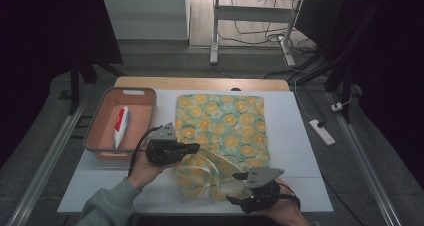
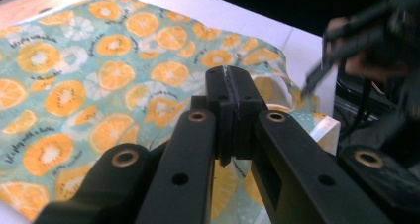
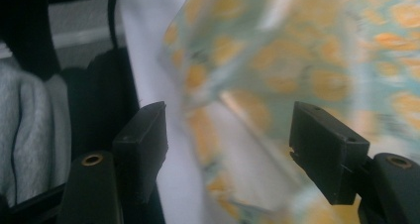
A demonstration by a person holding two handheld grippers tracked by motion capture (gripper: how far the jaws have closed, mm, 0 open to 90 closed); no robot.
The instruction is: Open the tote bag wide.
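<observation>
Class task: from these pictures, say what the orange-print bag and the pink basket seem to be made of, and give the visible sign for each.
Orange-print bag: probably woven cloth, matte; it creases and folds softly near the edge. Pink basket: likely moulded plastic, smooth; rigid rounded rim with a cut-out handle slot.

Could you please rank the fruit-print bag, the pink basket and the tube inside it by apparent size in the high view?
1. Fruit-print bag, largest.
2. Pink basket, clearly smaller in outline.
3. Tube, by far the smallest, lying inside the basket.
All three lie at a similar distance, so the order looks reliable.
</observation>
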